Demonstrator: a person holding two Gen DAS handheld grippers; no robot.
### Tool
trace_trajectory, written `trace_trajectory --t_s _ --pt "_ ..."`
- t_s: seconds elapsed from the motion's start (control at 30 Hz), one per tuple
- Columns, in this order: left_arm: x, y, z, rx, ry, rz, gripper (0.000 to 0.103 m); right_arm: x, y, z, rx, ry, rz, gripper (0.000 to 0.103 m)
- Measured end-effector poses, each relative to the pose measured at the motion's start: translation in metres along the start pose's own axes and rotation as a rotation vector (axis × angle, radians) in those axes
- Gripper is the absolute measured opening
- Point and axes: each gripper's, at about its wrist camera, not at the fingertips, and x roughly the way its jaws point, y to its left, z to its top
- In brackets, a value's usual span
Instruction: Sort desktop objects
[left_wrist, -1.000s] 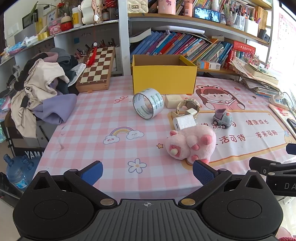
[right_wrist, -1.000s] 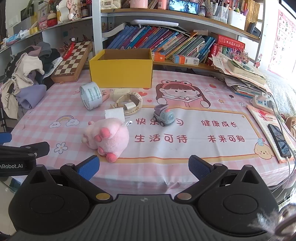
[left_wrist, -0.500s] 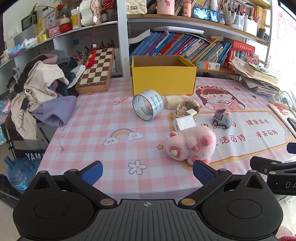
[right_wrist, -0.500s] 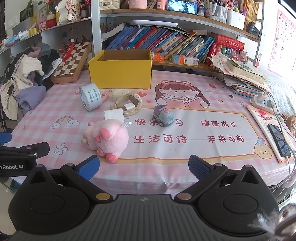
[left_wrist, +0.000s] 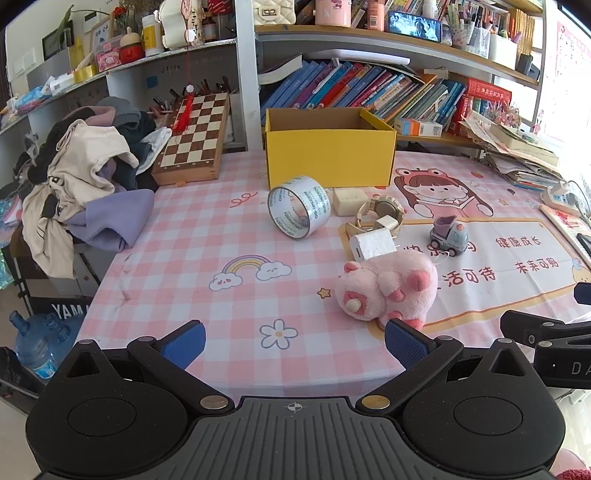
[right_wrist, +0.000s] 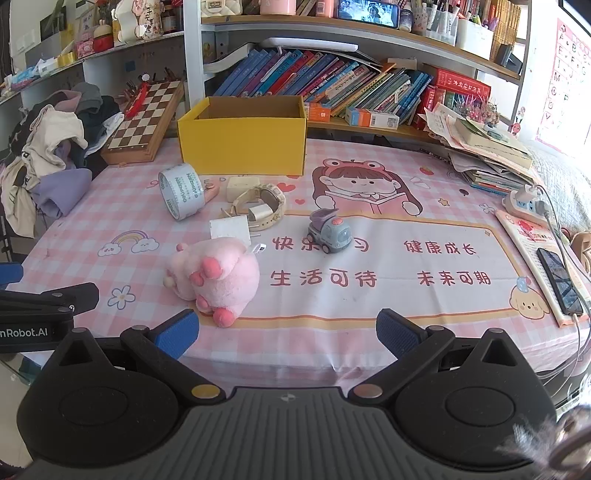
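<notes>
Lying on its side ahead of both tools, the pink plush toy (right_wrist: 214, 277) pointed its feet toward the right gripper (right_wrist: 287, 330); both it and the left gripper (left_wrist: 294, 341) gaped wide, holding nothing.

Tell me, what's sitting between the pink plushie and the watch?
A white charger lies between the pink plushie and the watch, clearest in the right wrist view.

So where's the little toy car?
The small grey-blue toy car sits mid-table in the right wrist view, on the printed mat right of the beige wristwatch and beyond the fluffy pink plush toy.
</notes>
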Motion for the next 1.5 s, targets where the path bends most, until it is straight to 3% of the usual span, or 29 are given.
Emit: trace_trajectory --t_s 0.47,0.87,1.5 --pt "0.0 -0.002 0.003 0.02 -0.019 -0.023 0.103 0.002 0.0 0.004 0.001 0.002 -0.005 0.103" --pt "0.007 -0.017 0.011 0.075 -0.044 -0.11 0.103 0.008 -0.014 0.012 0.032 -0.019 -0.011 0.102" --pt "0.051 -0.037 0.029 0.024 0.065 -0.106 0.103 0.066 -0.04 0.045 -0.01 0.067 0.044 0.102"
